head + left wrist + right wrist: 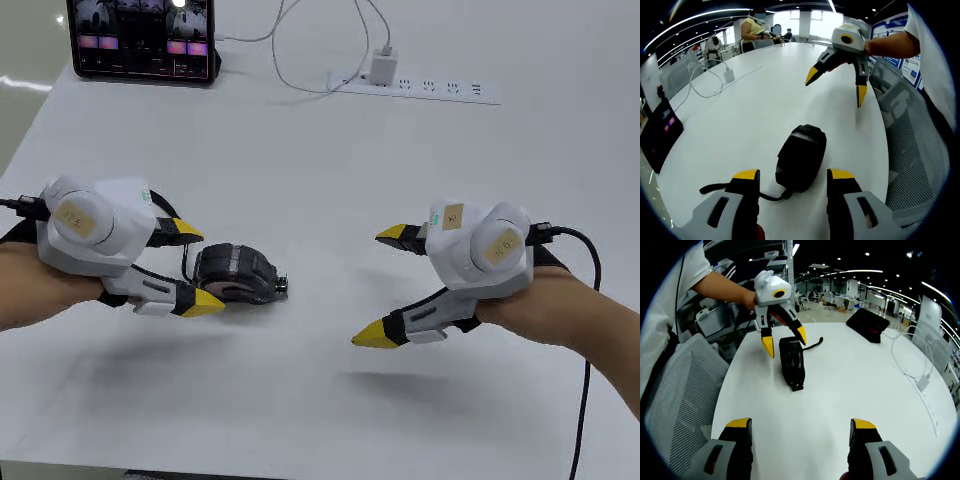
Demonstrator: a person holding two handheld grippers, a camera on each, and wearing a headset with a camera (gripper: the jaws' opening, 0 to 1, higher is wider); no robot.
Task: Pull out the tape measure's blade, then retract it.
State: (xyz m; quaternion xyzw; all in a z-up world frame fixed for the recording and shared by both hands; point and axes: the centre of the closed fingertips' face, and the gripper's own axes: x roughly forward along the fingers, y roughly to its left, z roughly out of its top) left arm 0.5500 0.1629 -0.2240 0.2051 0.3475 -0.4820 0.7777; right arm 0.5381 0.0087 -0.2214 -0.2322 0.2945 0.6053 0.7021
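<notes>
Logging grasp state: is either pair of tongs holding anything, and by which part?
Nothing is held. The left tongs straddle the tape measure, open; the right tongs are open too.

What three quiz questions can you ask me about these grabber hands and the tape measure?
1. True or false: the open jaws of the left gripper sit on either side of the tape measure.
2. Pick one. The right gripper is holding: A the blade, B a cup, C nothing.
3. Short answer: what is plugged into the power strip at the far side of the table?

Key: 1 true. 2 C. 3 a white charger.
</notes>
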